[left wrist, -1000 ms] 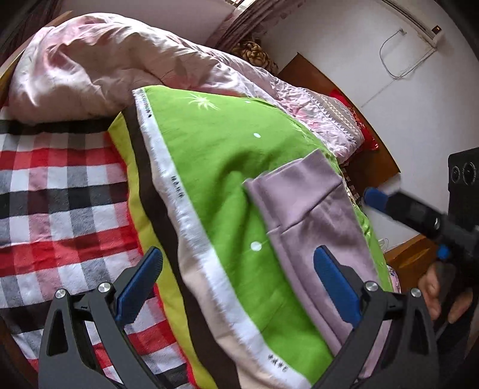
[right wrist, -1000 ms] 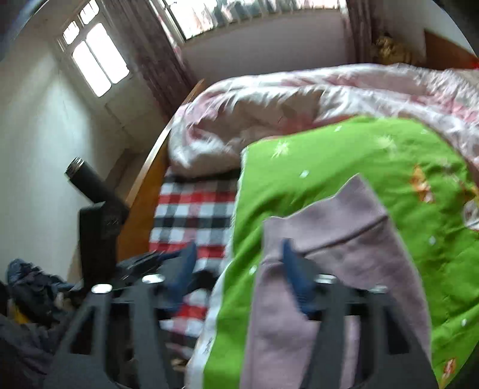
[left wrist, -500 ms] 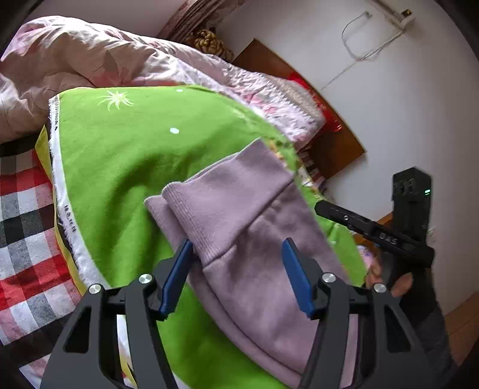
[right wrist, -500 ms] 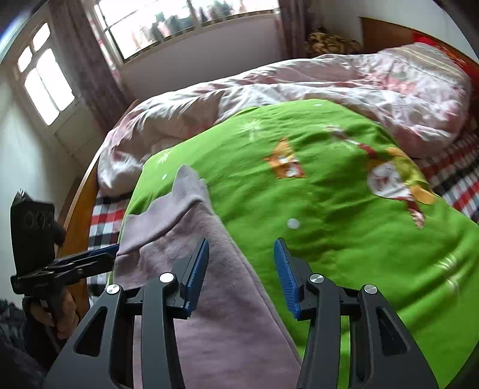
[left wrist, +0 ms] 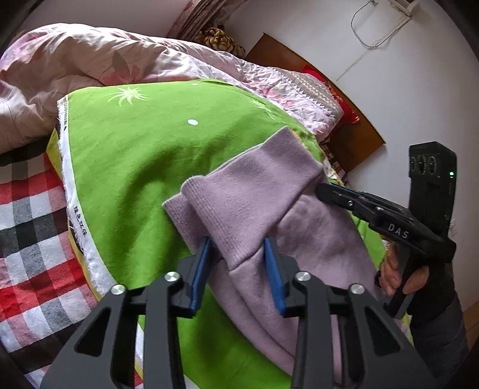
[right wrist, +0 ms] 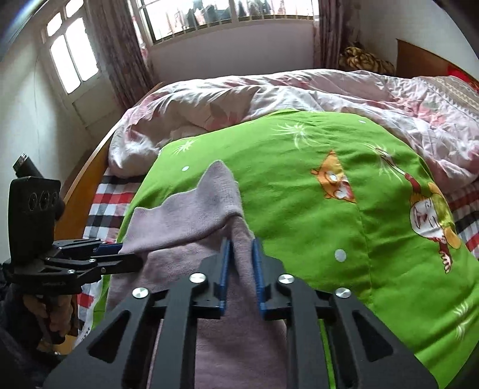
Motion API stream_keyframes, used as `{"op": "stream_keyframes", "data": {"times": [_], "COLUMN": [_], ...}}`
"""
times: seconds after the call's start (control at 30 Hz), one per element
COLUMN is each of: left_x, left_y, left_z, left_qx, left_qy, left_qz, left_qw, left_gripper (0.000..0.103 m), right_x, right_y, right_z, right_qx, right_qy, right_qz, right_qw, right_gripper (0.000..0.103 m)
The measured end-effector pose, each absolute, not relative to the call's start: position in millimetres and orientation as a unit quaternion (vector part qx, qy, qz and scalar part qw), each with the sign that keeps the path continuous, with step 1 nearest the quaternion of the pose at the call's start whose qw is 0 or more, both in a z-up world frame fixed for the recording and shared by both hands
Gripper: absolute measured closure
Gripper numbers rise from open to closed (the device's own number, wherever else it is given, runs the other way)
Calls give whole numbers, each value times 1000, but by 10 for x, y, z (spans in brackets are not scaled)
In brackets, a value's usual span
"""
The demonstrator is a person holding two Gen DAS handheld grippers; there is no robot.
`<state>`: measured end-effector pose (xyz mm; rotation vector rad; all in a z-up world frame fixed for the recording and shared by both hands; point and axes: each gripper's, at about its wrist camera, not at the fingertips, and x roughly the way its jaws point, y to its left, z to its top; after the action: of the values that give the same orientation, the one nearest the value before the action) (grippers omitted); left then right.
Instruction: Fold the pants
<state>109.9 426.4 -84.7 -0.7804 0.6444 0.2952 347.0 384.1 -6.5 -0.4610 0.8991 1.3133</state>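
Lilac knit pants (left wrist: 269, 209) lie on a green cartoon blanket (left wrist: 134, 155), ribbed waistband pointing away. My left gripper (left wrist: 236, 251) is shut on the waistband's near-left corner, fabric bunched between its blue pads. My right gripper (right wrist: 241, 254) is shut on the waistband's right edge, a fold of lilac fabric (right wrist: 197, 215) pinched between its pads. The right gripper also shows in the left wrist view (left wrist: 323, 190) at the waistband's far side. The left gripper shows in the right wrist view (right wrist: 128, 254) at the cloth's left edge.
The green blanket (right wrist: 329, 194) covers a bed with a red checked sheet (left wrist: 27, 233). A crumpled pink duvet (right wrist: 239, 95) lies behind. A wooden headboard (left wrist: 299, 62) and white wall stand at the right; windows (right wrist: 224, 15) are beyond the bed.
Both grippers have closed from open onto the pants' waistband. The left one moved in from the blanket's edge to the waistband corner; the waistband now stands slightly raised.
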Motion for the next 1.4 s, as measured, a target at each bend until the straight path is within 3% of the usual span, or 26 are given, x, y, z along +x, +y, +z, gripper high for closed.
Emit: {"op": "stream_keyframes", "data": {"times": [0.1,0.27,0.43,0.5,0.53,0.57,0.6,0.63,0.8,0.93,1.07,1.23,1.27,1.37,1.4], "left_x": [1054,886,1026,1065,1048,1024,1004,956,752,1103,1434,1224,1160,951,889], "left_y": [4248,4201,4418,4446,4456,4465,4473,4485,4276,3910,3832,3853,3849,3811,3799], "left_z": [-779,-428,-786,-890,-897,-875,-854,-817,-378,-320,-611,-435,-386,-319,-361], "left_qx": [-374,-360,-396,-398,-399,-401,-400,-395,-349,-280,-284,-292,-292,-308,-315], "left_qy": [292,258,309,320,317,315,314,315,258,299,364,344,339,324,326], "left_qz": [138,139,127,125,121,120,124,152,159,78,53,68,69,61,58], "left_qw": [869,886,855,851,852,852,852,850,887,909,886,890,892,892,889], "left_gripper": [95,95,91,82,80,69,36,23,20,20,20,20,20,22,30], "right_x": [3392,3239,3341,3410,3431,3465,3493,3488,2991,2478,2162,1859,1806,1536,1462], "right_y": [3830,3841,4045,4034,3999,3959,3892,3832,3251,2873,2679,2255,2178,1989,1929], "right_z": [-38,287,-43,-184,-185,-172,-127,-68,419,293,-59,364,410,366,287], "right_qx": [-210,-207,-227,-208,-193,-179,-171,-170,-200,-264,-328,-301,-289,-301,-309], "right_qy": [385,356,412,424,427,433,438,436,388,388,412,348,345,345,348], "right_qz": [582,585,555,557,559,558,551,547,577,571,533,550,561,580,580], "right_qw": [685,699,685,683,684,685,689,695,690,673,663,697,695,674,669], "right_gripper": [95,96,92,88,75,64,42,41,43,51,56,57,59,80,89]}}
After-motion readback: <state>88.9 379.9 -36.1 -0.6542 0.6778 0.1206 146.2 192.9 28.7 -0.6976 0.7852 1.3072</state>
